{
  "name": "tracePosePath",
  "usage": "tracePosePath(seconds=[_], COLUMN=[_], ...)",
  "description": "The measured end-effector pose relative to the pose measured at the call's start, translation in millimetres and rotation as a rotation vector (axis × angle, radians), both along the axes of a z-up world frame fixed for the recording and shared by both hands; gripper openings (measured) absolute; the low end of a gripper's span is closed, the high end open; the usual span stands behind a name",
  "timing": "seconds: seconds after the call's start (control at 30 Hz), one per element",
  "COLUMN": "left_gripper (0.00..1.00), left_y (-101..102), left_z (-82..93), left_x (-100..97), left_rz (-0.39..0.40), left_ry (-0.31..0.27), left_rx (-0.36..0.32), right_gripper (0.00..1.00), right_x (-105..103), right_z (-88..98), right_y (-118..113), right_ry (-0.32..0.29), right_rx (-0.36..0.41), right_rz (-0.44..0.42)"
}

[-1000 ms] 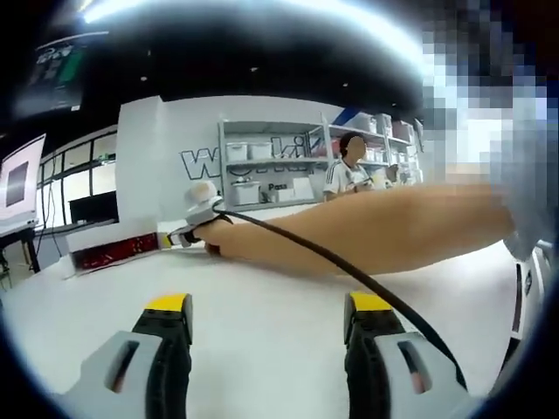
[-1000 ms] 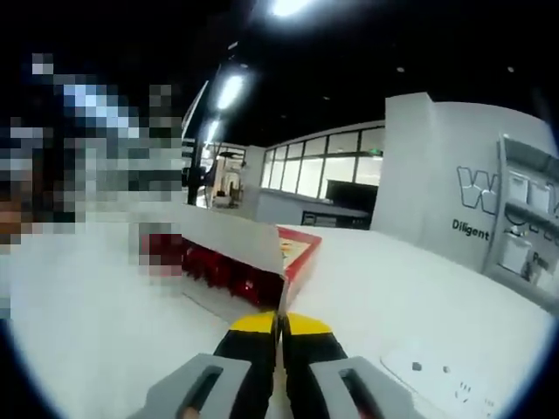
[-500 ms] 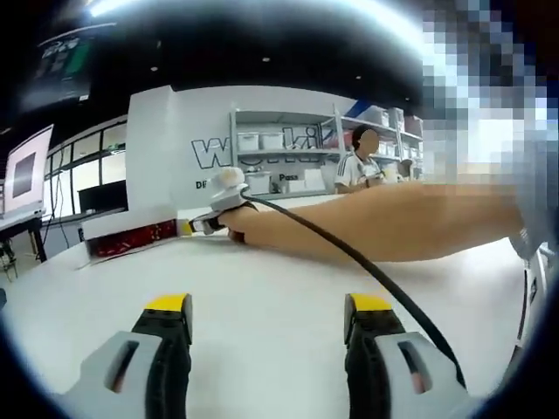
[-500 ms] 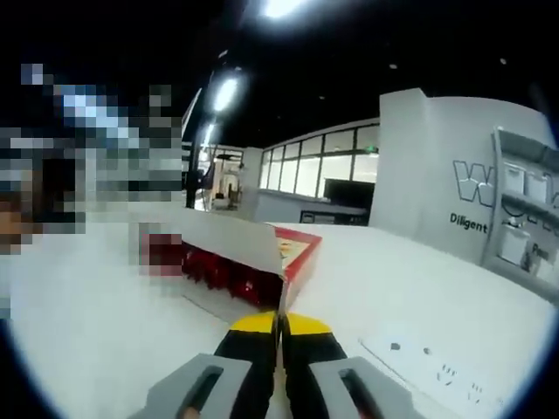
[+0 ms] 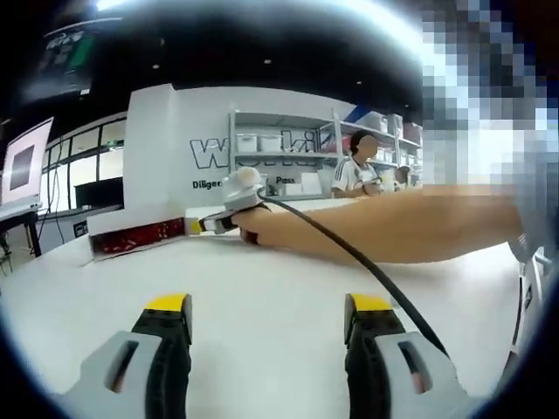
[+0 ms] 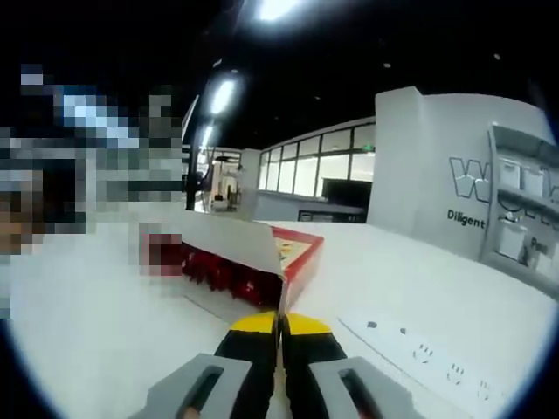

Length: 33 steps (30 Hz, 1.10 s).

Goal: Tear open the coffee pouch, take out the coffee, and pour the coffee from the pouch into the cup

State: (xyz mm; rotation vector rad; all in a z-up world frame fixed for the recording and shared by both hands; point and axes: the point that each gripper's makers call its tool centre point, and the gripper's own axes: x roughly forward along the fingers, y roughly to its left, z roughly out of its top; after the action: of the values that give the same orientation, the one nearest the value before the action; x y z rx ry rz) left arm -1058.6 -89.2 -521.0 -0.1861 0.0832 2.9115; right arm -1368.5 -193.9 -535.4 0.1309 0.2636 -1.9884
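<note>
The job looks like it has only just begun. No cup can be seen, and no pouch is out or torn open yet, so tearing, taking out and pouring are all left to do.

In the right gripper view, the right gripper [image 6: 279,336] rises from the bottom middle, its jaws pressed together with almost no gap. It may be pinching something thin, but I cannot tell. Its tips are black with yellow ends, on smooth grey arms. Just past the tips, in the middle of the frame, is the box [image 6: 262,257]. It is flat cardboard, red and white, with its white lid folded up. Inside is a row of shiny dark red packs [image 6: 218,271]; these look like the coffee pouches. A white power strip [image 6: 419,353] lies at the lower right.

In the left gripper view, the left gripper [image 5: 269,345] is at the bottom, its jaws wide apart and holding nothing. The table [image 5: 262,279] is smooth, white and flat. The person's arm [image 5: 393,227] reaches across the middle of the frame to the box [image 5: 131,237] at the middle left, with a black cable [image 5: 349,257] running along it.
</note>
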Motion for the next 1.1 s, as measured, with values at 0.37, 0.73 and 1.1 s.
tracePosePath(seconds=[0.37, 0.73, 1.1], left_gripper=[0.72, 0.72, 0.72], left_y=[0.6, 3.3, 4.2], left_z=[0.8, 0.5, 1.0], left_x=[-0.8, 0.3, 0.8], left_rz=[-0.007, -0.021, -0.028], left_ry=[0.001, -0.001, 0.003], left_rx=[-0.006, -0.011, -0.011], right_gripper=[0.03, 0.03, 0.10], right_x=[0.7, 7.6, 11.0], right_z=[0.6, 1.7, 1.4], right_y=[31.4, 61.7, 82.2], right_ry=[-0.003, 0.016, 0.015], right_rx=[-0.002, 0.002, 0.013], right_rz=[-0.003, 0.023, -0.033])
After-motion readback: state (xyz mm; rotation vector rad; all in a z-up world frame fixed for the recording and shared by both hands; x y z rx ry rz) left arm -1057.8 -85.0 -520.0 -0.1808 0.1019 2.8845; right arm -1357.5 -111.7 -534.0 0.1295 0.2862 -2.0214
